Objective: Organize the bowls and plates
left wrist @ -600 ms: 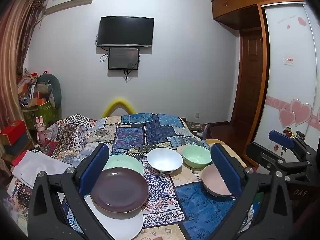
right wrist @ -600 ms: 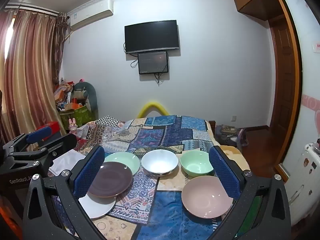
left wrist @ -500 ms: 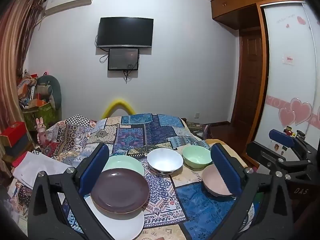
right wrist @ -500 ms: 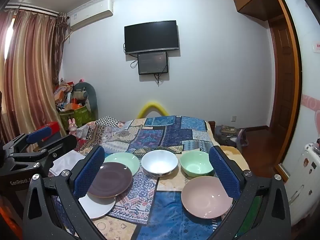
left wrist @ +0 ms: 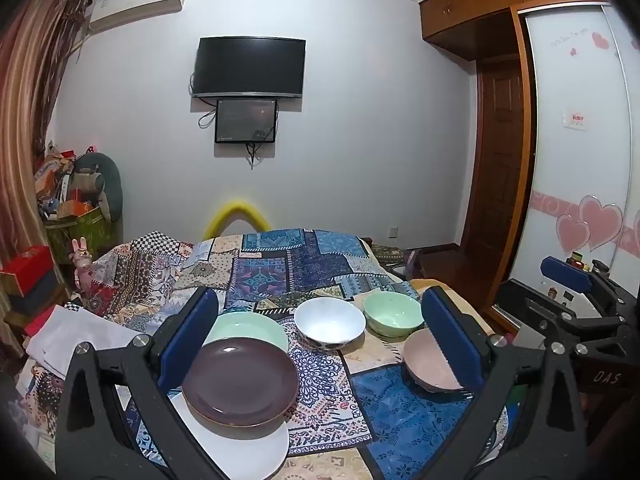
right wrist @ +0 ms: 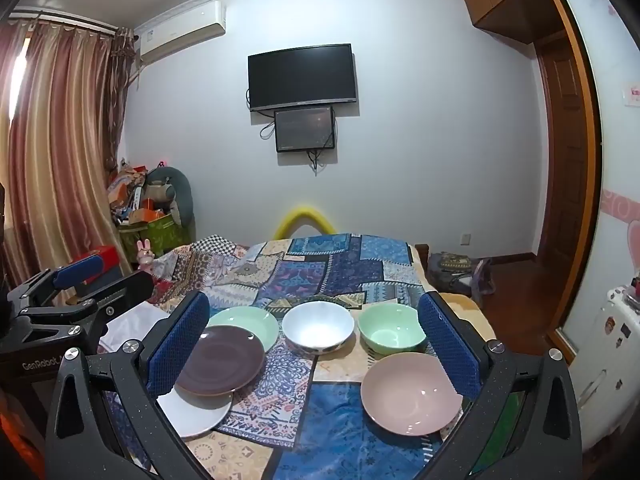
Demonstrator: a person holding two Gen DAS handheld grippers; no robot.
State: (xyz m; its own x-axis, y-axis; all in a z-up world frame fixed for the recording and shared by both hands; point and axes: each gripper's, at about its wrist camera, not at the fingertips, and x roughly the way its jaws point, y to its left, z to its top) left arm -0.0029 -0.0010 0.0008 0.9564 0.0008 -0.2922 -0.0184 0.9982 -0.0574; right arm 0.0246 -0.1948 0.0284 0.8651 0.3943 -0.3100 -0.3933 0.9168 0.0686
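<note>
Plates and bowls, like the glossy brown round plate [left wrist: 240, 380] overlapping the white plate [left wrist: 240, 446], could slide off the soft patchwork quilt [left wrist: 304, 264] if nudged by either wide-open, empty gripper, left [left wrist: 320, 336] or right [right wrist: 316, 344].

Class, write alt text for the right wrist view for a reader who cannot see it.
The open right gripper hovers over a patchwork cloth holding three overlapping plates, white, brown and green, beside white, green and pink bowls. The left gripper shows at far left.
</note>
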